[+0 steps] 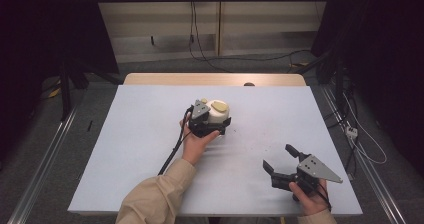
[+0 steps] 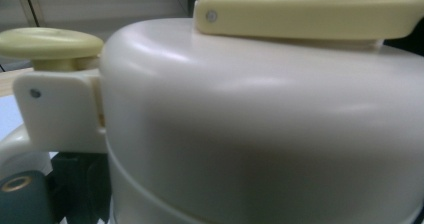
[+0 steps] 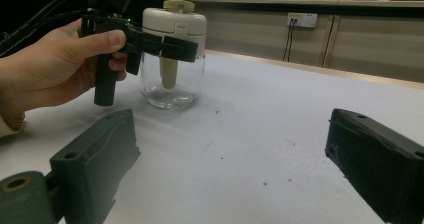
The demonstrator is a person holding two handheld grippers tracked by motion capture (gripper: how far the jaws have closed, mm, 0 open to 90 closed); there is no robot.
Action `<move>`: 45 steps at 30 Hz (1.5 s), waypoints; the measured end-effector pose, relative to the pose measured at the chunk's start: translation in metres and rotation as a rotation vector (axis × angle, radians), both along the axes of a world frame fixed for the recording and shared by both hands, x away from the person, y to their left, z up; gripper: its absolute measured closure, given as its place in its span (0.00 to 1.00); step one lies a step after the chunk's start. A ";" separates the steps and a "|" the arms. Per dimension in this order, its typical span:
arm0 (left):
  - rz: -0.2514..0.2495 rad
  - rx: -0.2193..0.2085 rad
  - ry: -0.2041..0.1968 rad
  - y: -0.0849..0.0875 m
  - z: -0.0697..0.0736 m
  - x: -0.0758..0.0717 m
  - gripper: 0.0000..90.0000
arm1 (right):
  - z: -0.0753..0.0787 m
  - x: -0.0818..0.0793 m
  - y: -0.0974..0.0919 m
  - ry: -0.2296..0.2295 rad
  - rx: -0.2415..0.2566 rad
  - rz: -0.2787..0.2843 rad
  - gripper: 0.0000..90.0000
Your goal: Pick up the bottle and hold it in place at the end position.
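A clear glass jar (image 3: pixel 172 81) with a cream-white lid (image 3: pixel 175 21) stands upright near the middle of the table (image 1: pixel 150 149). The lid (image 2: pixel 250 109) carries a pale yellow knob (image 2: pixel 47 43) and a yellow handle (image 2: pixel 310 16). My left gripper (image 1: pixel 215 124) is closed around the jar (image 1: pixel 218 115) where lid meets glass, one jaw crossing its front; the left gripper (image 3: pixel 175 46) is held level by a hand. My right gripper (image 1: pixel 277 156) rests near the front right of the table, wide open, with nothing between its jaws (image 3: pixel 230 119).
The table has a pale blue-grey cover with a wooden strip (image 1: pixel 215 79) along its far edge. Small dark specks dot the cover right of the jar. Cables (image 1: pixel 200 44) trail over the floor behind, and metal rails run along both sides.
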State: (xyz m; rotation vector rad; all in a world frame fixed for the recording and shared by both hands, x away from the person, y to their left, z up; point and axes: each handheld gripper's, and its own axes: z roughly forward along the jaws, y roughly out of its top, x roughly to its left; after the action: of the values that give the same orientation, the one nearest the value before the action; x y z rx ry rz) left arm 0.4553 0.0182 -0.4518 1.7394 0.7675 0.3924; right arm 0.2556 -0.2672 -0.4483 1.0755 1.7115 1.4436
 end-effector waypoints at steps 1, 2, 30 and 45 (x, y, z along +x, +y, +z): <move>0.000 0.000 0.000 0.000 0.000 0.000 0.07 | 0.000 0.000 0.000 0.001 0.000 0.001 0.06; -0.002 0.000 -0.002 0.000 0.000 -0.001 0.07 | 0.000 0.000 0.000 0.004 0.001 0.006 0.06; -0.014 -0.013 -0.031 0.008 -0.008 -0.009 0.06 | -0.002 0.015 0.014 0.037 -0.026 0.060 0.05; -0.009 -0.011 -0.028 0.008 -0.008 -0.010 0.06 | -0.002 0.027 0.023 0.063 -0.029 0.064 0.05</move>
State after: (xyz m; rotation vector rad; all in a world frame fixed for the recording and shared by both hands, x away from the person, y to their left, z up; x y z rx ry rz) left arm 0.4449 0.0260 -0.4600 1.7227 0.7409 0.4045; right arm 0.2829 -0.2444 -0.4505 1.0696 1.8209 1.4338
